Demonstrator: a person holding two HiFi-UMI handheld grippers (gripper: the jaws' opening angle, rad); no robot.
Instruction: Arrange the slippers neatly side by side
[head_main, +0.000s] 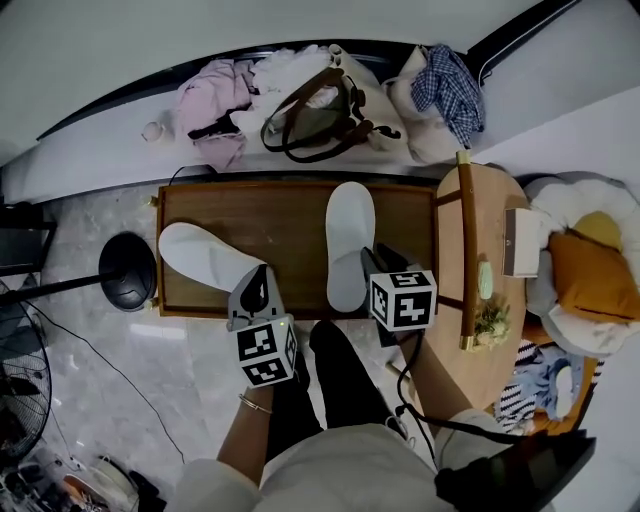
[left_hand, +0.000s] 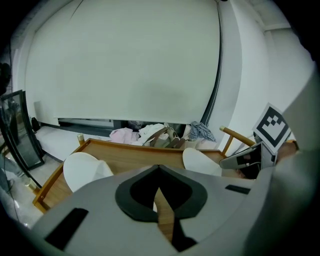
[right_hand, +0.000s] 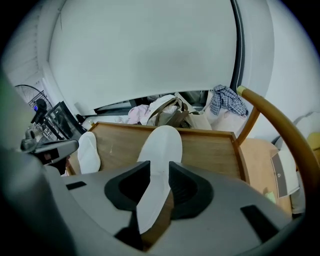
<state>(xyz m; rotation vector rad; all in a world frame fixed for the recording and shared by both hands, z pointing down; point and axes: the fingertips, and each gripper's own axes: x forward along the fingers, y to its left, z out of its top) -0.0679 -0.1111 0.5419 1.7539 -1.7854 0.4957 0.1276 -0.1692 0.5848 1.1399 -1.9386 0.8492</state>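
The right slipper (head_main: 350, 238) lies straight on the rimmed wooden tray (head_main: 270, 215), toe toward the far rim and heel toward the near one. In the right gripper view this slipper (right_hand: 160, 147) runs up from between the jaws of the right gripper (right_hand: 156, 167). The jaws stand apart, one on each side of its heel end, and the pads do not press on it. From the head view the right gripper (head_main: 375, 262) hangs over that heel at the slipper's right edge.

The left slipper (head_main: 200, 255) lies well apart from the first, at the tray's left end. It is turned at a slant, toe toward the far left corner and heel toward the near rim. The left gripper (head_main: 258, 285) hovers at that heel. Whether it touches the slipper cannot be told. In the left gripper view its jaws (left_hand: 159, 169) are closed tip to tip with nothing gripped, the left slipper (left_hand: 82, 170) off to the left and the right slipper (left_hand: 200, 161) ahead to the right.

Beyond the tray's far rim (right_hand: 210, 136) a brown handbag (head_main: 320, 115) sits among heaped clothes (head_main: 212, 100). A wooden side table (head_main: 485, 250) stands to the right.
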